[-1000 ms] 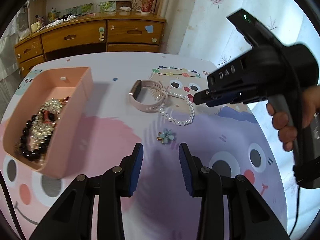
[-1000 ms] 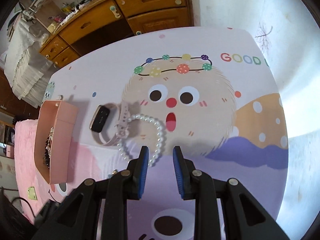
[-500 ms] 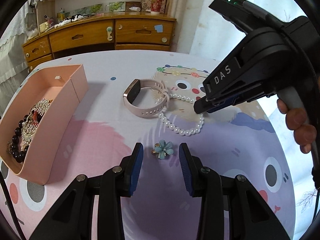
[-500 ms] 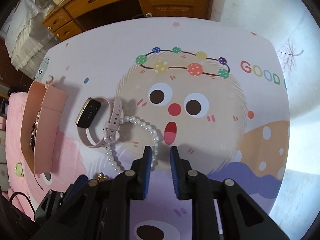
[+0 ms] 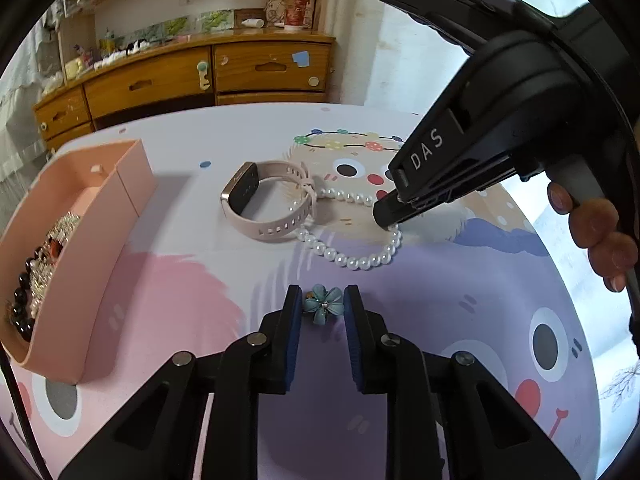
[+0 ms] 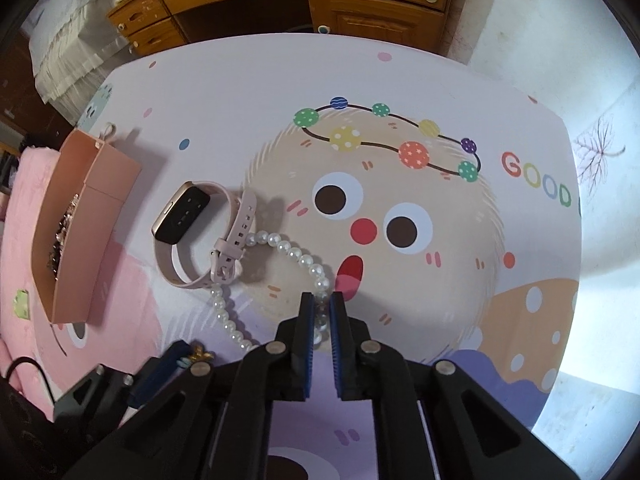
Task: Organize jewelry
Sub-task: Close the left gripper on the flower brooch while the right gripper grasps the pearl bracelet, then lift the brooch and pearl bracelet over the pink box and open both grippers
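A small blue flower brooch point(image 5: 323, 308) lies on the table between the tips of my left gripper point(image 5: 319, 305), whose jaws stand close on either side of it. A white pearl bracelet point(image 5: 352, 258) lies beyond it, touching a pink smartwatch point(image 5: 266, 204). My right gripper point(image 6: 321, 308) has its jaws nearly closed around the pearl bracelet point(image 6: 288, 250) on the table; it shows from the side in the left wrist view point(image 5: 386, 216). A pink jewelry box point(image 5: 76, 248) at the left holds dark beads and sparkly pieces.
The table wears a cartoon-print cloth point(image 6: 400, 184). A wooden dresser point(image 5: 192, 76) stands behind the table's far edge. A white curtain point(image 5: 408, 64) hangs at the right. The pink box point(image 6: 80, 224) lies left of the watch point(image 6: 200, 232).
Both grippers have come down and forward. The left jaws now flank the flower brooch and have narrowed. The right jaws have narrowed around the pearl bracelet.
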